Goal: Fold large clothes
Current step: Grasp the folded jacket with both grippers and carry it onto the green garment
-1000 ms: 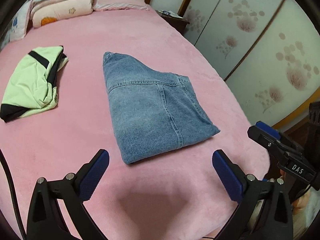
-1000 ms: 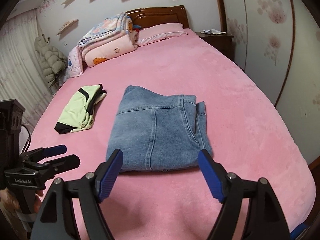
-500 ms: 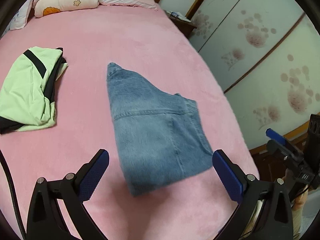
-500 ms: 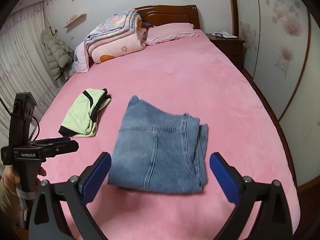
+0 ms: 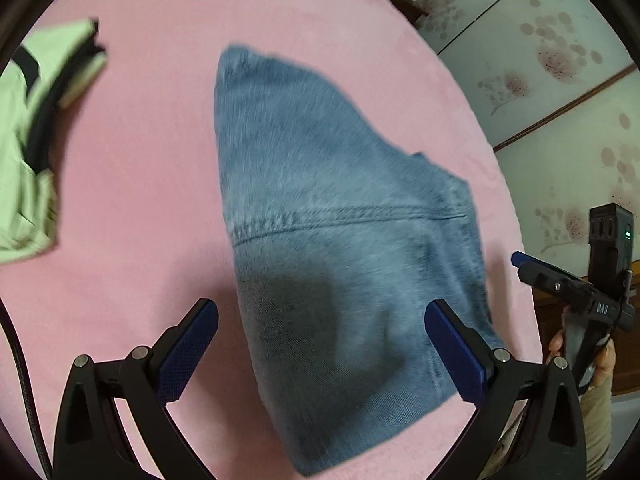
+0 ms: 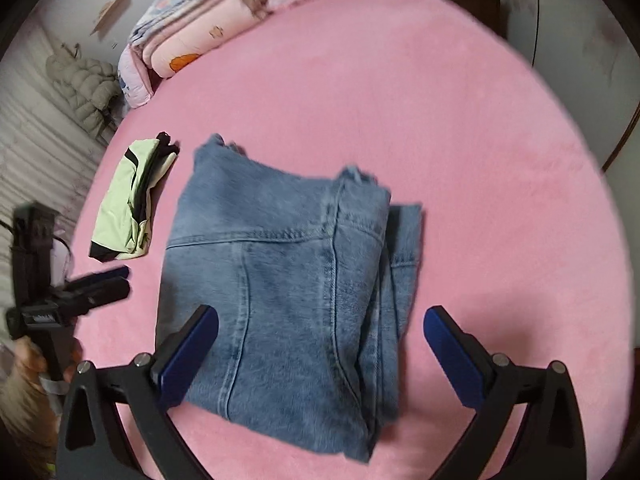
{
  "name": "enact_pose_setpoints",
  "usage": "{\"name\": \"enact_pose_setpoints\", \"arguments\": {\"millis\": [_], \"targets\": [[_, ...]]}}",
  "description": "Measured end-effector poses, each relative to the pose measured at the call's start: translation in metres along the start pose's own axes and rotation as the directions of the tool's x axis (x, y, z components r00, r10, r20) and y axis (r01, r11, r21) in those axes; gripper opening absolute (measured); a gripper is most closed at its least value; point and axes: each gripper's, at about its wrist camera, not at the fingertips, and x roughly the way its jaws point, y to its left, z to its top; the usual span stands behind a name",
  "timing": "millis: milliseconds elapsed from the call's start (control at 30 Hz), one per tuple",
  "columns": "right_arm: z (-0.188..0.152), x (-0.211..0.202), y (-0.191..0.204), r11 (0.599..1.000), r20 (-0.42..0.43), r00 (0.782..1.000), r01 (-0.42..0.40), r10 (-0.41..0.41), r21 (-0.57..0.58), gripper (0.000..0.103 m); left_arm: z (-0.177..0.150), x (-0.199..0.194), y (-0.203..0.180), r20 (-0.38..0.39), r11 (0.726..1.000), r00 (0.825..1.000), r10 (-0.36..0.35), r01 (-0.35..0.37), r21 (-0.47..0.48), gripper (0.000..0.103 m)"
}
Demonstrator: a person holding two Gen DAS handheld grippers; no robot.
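Observation:
Folded blue jeans (image 5: 340, 248) lie flat on the pink bed (image 5: 152, 152); they also show in the right wrist view (image 6: 288, 276). My left gripper (image 5: 320, 348) is open and empty, its blue pads spread above the jeans' near end. My right gripper (image 6: 320, 352) is open and empty, also above the jeans' near edge. The right gripper shows at the right in the left wrist view (image 5: 560, 284), and the left gripper at the left in the right wrist view (image 6: 76, 292).
A folded green and black garment (image 6: 128, 204) lies left of the jeans, also in the left wrist view (image 5: 28, 140). Stacked quilts and a pillow (image 6: 200, 44) sit at the bed's head. Floral wardrobe doors (image 5: 560, 80) stand to the right.
Both grippers have moved forward and down over the jeans, which now fill more of each view. The jeans have not moved. Both grippers stay open.

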Motion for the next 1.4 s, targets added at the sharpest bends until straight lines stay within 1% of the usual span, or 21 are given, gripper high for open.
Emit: {"name": "enact_pose_setpoints", "arguments": {"millis": [67,167,267,367,500,600,667,767,833,967,1000,1033,1067,1100,1133,1167,1200,1233,1267,1333,1400], "targets": [[0.0,0.015,-0.011,1.0,-0.023,0.999,-0.022,0.022,0.022,0.103,-0.001,0.019,0.009,-0.032,1.0,0.999,-0.017,0.016,-0.022,0.102],[0.002,0.034,-0.026,0.997,-0.059,0.997,-0.048,0.051,0.059,0.103,-0.003,0.038,0.02,-0.054,0.998,0.998,-0.045,0.042,-0.044,0.102],[0.003,0.05,-0.038,0.992,-0.089,0.992,-0.08,0.088,0.098,0.103,-0.003,0.05,0.024,-0.049,0.995,0.995,-0.082,0.079,-0.054,0.102],[0.003,0.062,-0.042,0.987,-0.104,0.986,-0.118,0.129,0.113,0.103,-0.001,0.06,0.025,-0.035,0.992,0.992,-0.12,0.118,-0.054,0.102],[0.004,0.082,-0.04,0.976,-0.159,0.966,-0.187,0.203,0.11,0.103,0.0,0.074,0.024,-0.028,0.987,0.988,-0.152,0.15,-0.053,0.102],[0.005,0.094,-0.036,0.979,-0.161,0.967,-0.186,0.199,0.087,0.103,0.0,0.083,0.025,-0.026,0.985,0.986,-0.166,0.164,-0.042,0.102],[0.006,0.101,-0.037,0.978,-0.175,0.964,-0.184,0.198,0.095,0.103,0.002,0.084,0.025,-0.024,0.986,0.986,-0.167,0.166,-0.029,0.102],[0.007,0.112,-0.041,0.976,-0.196,0.959,-0.184,0.205,0.12,0.103,0.002,0.086,0.024,-0.036,0.988,0.988,-0.153,0.152,-0.013,0.102],[0.006,0.113,-0.043,0.974,-0.193,0.959,-0.186,0.208,0.128,0.103,0.003,0.085,0.024,-0.04,0.989,0.988,-0.147,0.147,-0.006,0.102],[0.004,0.112,-0.037,0.983,-0.191,0.966,-0.16,0.174,0.086,0.103,0.003,0.089,0.016,-0.033,0.992,0.991,-0.128,0.128,0.001,0.102],[0.004,0.112,-0.034,0.986,-0.184,0.969,-0.154,0.164,0.07,0.102,0.003,0.09,0.013,-0.031,0.993,0.992,-0.119,0.119,-0.001,0.101],[0.003,0.11,-0.03,0.99,-0.17,0.976,-0.133,0.138,0.04,0.096,0.002,0.09,0.011,-0.029,0.994,0.994,-0.107,0.107,0.001,0.099],[0.003,0.11,-0.029,0.992,-0.163,0.979,-0.123,0.126,0.024,0.084,0.001,0.091,0.008,-0.023,0.995,0.995,-0.098,0.099,0.007,0.095],[0.003,0.108,-0.027,0.992,-0.155,0.979,-0.128,0.129,0.017,0.076,0.001,0.091,0.002,-0.015,0.997,0.997,-0.076,0.076,0.016,0.092],[0.003,0.106,-0.027,0.988,-0.149,0.977,-0.151,0.153,0.025,0.061,-0.001,0.09,-0.002,-0.009,0.998,0.998,-0.058,0.059,0.024,0.091],[0.004,0.105,-0.026,0.988,-0.143,0.977,-0.153,0.156,0.029,0.053,-0.002,0.088,-0.006,-0.003,0.998,0.999,-0.045,0.045,0.033,0.087],[0.003,0.102,-0.027,0.988,-0.133,0.979,-0.15,0.152,0.03,0.051,-0.002,0.087,-0.009,0.003,0.999,0.999,-0.034,0.034,0.04,0.083],[0.001,0.099,-0.026,0.989,-0.12,0.982,-0.145,0.147,0.027,0.044,-0.002,0.082,-0.011,0.008,0.998,1.0,-0.014,0.014,0.056,0.081],[0.0,0.094,-0.026,0.99,-0.1,0.985,-0.14,0.142,0.029,0.033,-0.003,0.08,-0.018,0.012,0.997,1.0,0.011,-0.012,0.077,0.077],[-0.004,0.083,-0.027,0.988,-0.061,0.987,-0.149,0.152,0.052,0.024,-0.004,0.073,-0.027,0.021,0.995,0.999,0.037,-0.039,0.093,0.072],[-0.007,0.075,-0.021,0.99,-0.033,0.99,-0.136,0.138,0.047,0.021,-0.006,0.067,-0.033,0.03,0.992,0.998,0.057,-0.06,0.108,0.067]]}}
